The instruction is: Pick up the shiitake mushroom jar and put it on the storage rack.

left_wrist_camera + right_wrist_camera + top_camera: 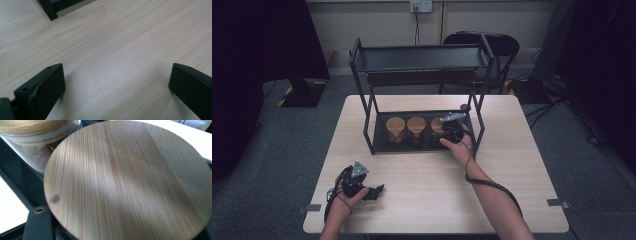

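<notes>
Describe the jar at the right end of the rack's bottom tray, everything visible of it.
The jar stands upright on the black rack's bottom tray, rightmost of three in a row. Its round lid looks like pale striped bamboo, with one small dark spot near the edge. The neighbouring jar, clear with a similar lid, sits close beside it. The right claw is at it, shut, apparently gripping it.

No readable text or signs

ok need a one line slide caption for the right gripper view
Close over the round wooden lid of a jar on the black rack's lower tray, a second lidded jar beside it.
</notes>
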Available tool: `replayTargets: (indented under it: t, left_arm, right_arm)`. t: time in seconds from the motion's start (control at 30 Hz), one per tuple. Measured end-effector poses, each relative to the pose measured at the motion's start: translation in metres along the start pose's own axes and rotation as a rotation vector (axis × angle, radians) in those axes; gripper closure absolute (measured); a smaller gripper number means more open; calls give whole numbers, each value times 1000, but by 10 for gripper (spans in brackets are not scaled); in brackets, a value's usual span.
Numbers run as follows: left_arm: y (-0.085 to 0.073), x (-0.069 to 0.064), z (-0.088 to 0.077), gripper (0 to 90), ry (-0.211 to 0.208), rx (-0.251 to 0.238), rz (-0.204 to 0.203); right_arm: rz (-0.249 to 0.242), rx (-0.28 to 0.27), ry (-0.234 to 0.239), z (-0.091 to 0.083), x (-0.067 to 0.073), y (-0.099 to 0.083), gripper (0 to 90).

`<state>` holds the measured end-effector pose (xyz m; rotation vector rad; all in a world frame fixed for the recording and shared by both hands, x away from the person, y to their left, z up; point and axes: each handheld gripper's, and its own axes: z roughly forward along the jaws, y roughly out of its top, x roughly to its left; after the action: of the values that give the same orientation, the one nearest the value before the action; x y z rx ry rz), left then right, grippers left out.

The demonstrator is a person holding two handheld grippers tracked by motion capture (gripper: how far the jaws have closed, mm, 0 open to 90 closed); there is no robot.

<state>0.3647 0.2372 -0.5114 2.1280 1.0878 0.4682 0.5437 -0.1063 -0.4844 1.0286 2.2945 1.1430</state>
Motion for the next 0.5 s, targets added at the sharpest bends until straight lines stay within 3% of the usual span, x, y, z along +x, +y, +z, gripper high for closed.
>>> replayTargets:
  t: [0.5]
  left_arm:
    - [0,0,0,2,0,0,0]
  right_arm:
    - [2,7,-16,5,5,4,255]
